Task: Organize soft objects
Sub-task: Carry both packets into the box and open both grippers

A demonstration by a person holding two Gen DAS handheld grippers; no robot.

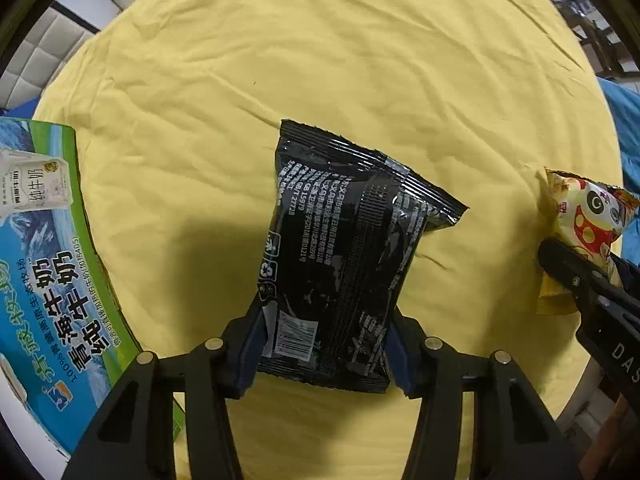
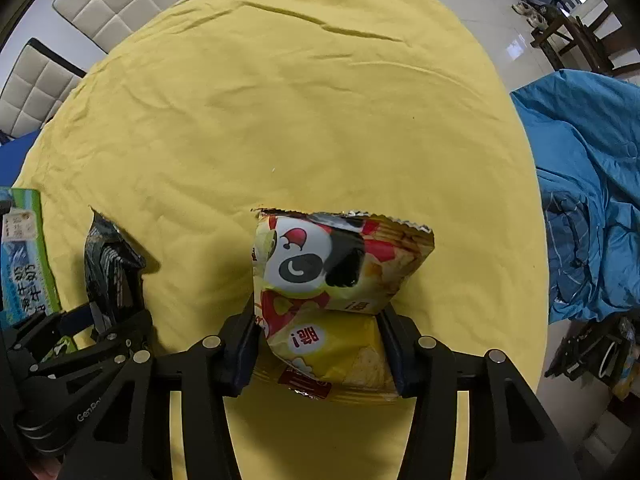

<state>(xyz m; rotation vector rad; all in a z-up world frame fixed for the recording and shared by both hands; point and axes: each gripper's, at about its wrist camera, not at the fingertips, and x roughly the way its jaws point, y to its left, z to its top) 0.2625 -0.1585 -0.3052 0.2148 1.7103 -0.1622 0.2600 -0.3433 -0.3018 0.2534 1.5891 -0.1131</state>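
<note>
Black packet [image 1: 336, 256] base behind pads [image 1: 250, 344]

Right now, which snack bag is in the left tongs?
The black bag with white print, clamped by the left tongs. The yellow cartoon bag is in the right tongs.

A round table [image 2: 320, 120] draped in a creased yellow cloth [image 1: 320, 60] fills both views. At nine o'clock on it sits a blue-and-green milk carton box [image 1: 44, 264] printed with Chinese characters. Beyond the far edge, around eleven o'clock, stand quilted cream chairs [image 2: 116, 0]. At three o'clock in the right wrist view a crumpled blue quilt [image 2: 592, 184] lies heaped, with dark wooden chairs [image 2: 576, 40] at one o'clock on a glossy tiled floor [image 2: 480, 12].
</note>
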